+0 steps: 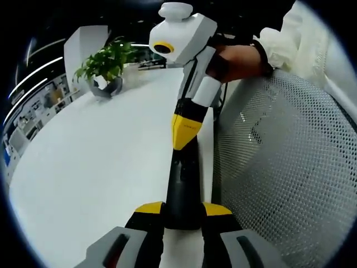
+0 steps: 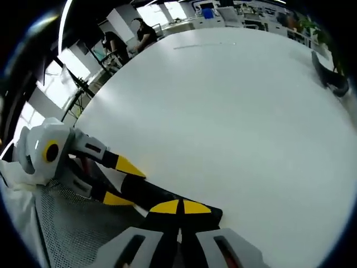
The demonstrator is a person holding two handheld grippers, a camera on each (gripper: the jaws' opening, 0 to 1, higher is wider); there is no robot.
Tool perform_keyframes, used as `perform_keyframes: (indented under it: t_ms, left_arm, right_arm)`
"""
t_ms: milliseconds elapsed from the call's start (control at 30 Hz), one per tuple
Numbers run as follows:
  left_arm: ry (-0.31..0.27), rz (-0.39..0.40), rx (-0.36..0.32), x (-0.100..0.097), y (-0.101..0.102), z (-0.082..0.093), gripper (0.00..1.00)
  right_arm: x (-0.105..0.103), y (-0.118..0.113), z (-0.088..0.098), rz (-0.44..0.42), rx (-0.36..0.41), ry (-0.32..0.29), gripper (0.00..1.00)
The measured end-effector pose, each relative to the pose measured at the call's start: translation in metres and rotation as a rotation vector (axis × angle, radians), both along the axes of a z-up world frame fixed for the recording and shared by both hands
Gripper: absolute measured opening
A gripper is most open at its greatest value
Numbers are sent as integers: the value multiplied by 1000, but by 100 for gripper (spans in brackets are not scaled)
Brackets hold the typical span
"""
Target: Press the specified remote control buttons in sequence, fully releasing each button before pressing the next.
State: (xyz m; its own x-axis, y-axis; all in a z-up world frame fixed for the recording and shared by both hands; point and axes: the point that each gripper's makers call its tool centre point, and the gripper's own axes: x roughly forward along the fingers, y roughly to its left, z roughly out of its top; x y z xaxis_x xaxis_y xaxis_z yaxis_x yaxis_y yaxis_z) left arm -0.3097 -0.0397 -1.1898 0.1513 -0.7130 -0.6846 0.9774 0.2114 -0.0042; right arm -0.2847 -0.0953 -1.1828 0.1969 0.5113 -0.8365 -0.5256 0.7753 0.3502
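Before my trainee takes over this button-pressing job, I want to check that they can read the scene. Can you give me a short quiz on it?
1. True or false: the left gripper holds the black remote control between its jaws.
2. In the left gripper view, what do the right gripper's yellow tips meet? A) the potted plant B) the far end of the remote control C) the mesh chair back
3. Fill in: in the right gripper view, the right gripper's jaws are ____ (open or shut).

Key: 1 true; 2 B; 3 shut.
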Motion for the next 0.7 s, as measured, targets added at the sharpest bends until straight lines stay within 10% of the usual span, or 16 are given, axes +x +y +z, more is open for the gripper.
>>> perform_keyframes:
  t_ms: [700]
  left_arm:
    - [0,1,-4,0,-1,0,25]
  right_arm:
    - [2,-2,0,-9,-4,-19,0]
